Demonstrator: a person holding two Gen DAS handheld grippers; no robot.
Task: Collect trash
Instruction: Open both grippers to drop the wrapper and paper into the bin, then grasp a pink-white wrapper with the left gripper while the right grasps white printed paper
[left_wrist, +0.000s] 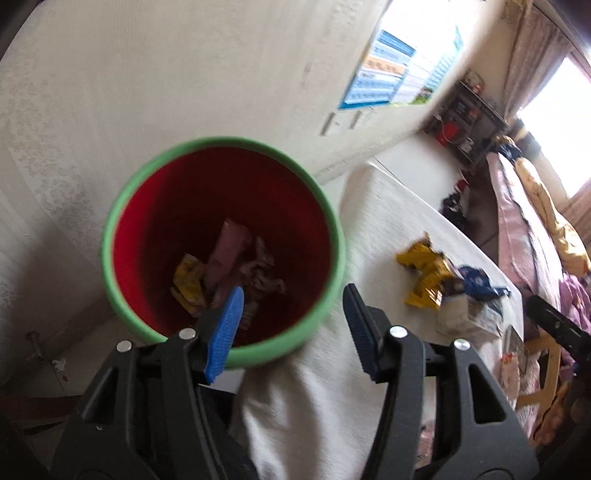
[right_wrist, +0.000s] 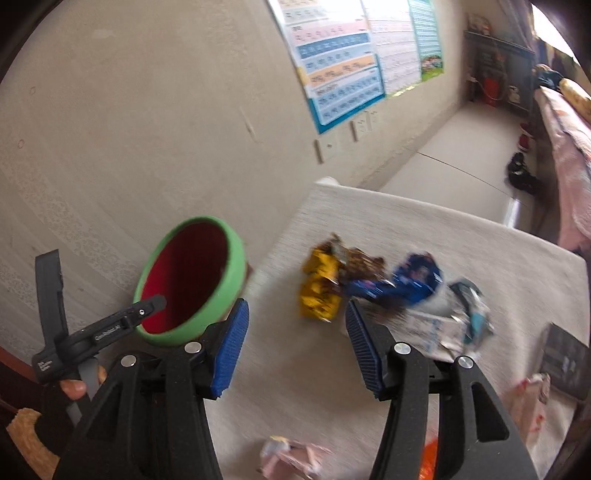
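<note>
Wrappers already lie at the bottom of the bin, a red pail with a green rim standing on the floor against the wall, just beside the desk's end. The left gripper hangs over the bin's near rim with its blue fingers parted and nothing between them, so I judge a drop into the bin done and the next pickup in hand. The right gripper is over the desk, a little way out from the bin, its fingers also spread and empty.

What is left to collect sits on the desk beyond the bin: a yellow wrapper nearest it, a brown one touching that, then a blue wrapper and a crumpled white and silver packet farther out. A pale pink scrap and something orange lie at the desk's near edge, partly hidden by the gripper.

The next move, as I see it, calls for the right gripper to come down on the yellow wrapper, pinch a raised fold, and carry it back to the bin. The pile is tangled, so one piece may drag another.

The desk wears a pale woven cloth. Beyond the bin the wall carries bright charts and sockets; farther off are a shelf, shoes on the floor and a bed with pink covers.
</note>
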